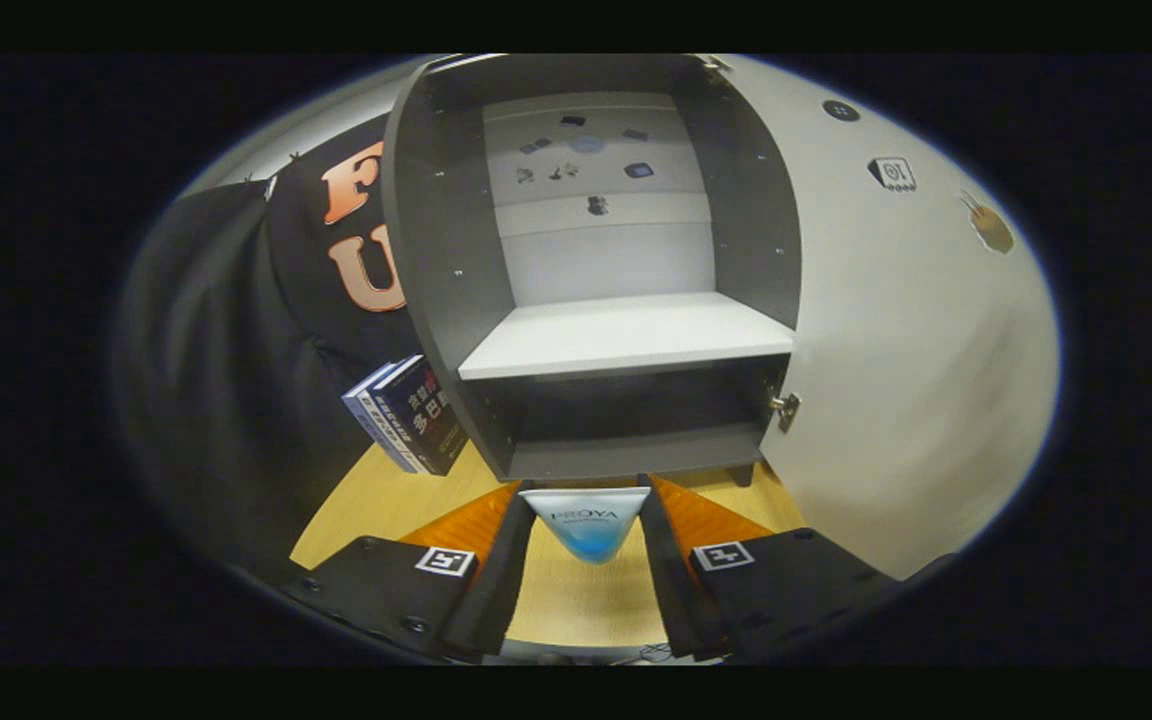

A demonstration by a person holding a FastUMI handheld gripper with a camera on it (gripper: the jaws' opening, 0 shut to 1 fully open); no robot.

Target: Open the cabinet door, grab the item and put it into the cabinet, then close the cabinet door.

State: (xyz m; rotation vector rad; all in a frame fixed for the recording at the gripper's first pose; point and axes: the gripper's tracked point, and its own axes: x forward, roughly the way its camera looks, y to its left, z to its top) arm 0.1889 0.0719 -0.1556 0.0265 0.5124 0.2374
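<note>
Open cabinet (626, 335) beyond claw (586, 510) gripping tube (586, 525)

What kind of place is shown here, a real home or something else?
Most likely a staged recording booth, not a home. A small open cabinet stands on a wooden tabletop, black cloth hangs as the wall, and a few books lean beside it. The claw grips a white-and-blue tube.

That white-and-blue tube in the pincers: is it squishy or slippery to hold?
The tube looks like soft plastic with a flat crimped end, so it probably gives under the gripper fingers. Its glossy, tapering body might slip. It seems light, hanging there unsupported.
</note>
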